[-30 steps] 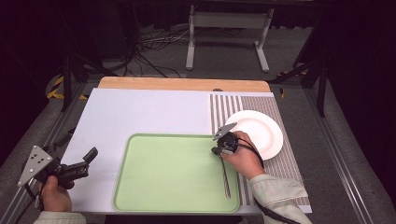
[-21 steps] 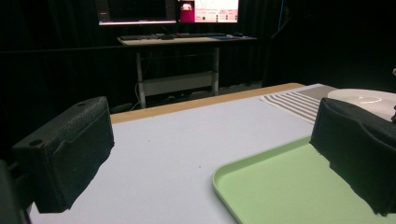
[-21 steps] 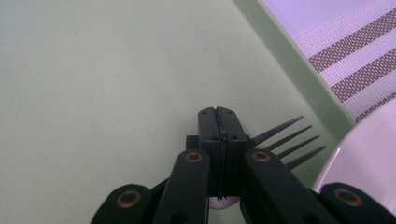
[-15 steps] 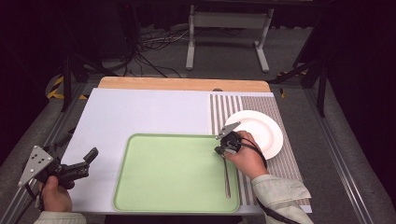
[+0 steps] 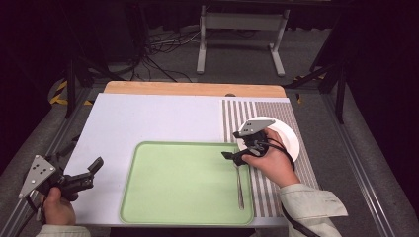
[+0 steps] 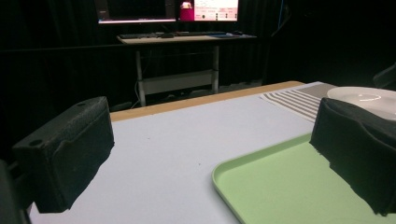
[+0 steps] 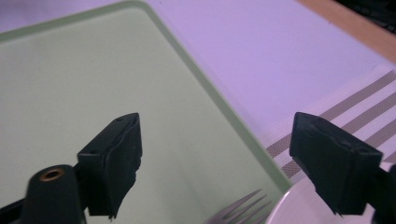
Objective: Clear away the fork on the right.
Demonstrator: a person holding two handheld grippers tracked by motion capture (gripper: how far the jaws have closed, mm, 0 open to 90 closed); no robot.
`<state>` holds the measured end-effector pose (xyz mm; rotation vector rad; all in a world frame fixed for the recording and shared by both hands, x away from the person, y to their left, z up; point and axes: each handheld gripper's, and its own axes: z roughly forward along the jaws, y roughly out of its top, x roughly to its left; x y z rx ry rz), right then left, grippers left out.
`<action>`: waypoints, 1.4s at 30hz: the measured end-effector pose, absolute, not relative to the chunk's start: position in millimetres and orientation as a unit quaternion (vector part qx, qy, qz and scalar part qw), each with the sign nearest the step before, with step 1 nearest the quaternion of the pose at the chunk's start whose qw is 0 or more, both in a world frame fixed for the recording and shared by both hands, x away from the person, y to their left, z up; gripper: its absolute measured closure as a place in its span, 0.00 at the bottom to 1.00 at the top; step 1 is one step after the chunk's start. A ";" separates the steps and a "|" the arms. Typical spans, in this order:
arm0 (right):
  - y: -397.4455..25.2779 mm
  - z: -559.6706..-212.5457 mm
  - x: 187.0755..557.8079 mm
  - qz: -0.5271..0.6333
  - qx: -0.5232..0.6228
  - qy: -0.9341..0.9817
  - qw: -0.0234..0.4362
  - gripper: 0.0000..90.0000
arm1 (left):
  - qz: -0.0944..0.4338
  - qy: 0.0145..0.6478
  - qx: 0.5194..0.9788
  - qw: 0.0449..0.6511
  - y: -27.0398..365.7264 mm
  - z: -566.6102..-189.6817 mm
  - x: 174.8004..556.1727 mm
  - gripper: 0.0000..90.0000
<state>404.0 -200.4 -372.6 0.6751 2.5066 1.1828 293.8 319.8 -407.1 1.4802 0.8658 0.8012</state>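
Dark room, pale counter (image 5: 158, 118): right gripper (image 5: 232, 155), jaws wide, hovers over fork (image 5: 239, 185) lying on green tray's (image 5: 183, 182) edge; closing off-centre could flick it onto the plate (image 5: 289, 140); left gripper (image 5: 91, 170) idles, jaws wide

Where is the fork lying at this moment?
In the high view the fork lies along the right edge of the green tray, just below the right gripper, with the white plate beyond it.
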 end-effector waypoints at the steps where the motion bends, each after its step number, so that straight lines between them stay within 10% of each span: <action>1: -202.2 -370.4 402.6 0.414 0.233 0.868 0.147 0.19 | 0.344 0.372 0.634 0.585 320.1 -407.1 293.6 0.00; 42: -323.6 -385.0 344.1 0.542 0.279 0.761 0.222 0.16 | 0.341 0.372 0.636 0.584 321.3 -410.2 293.7 0.00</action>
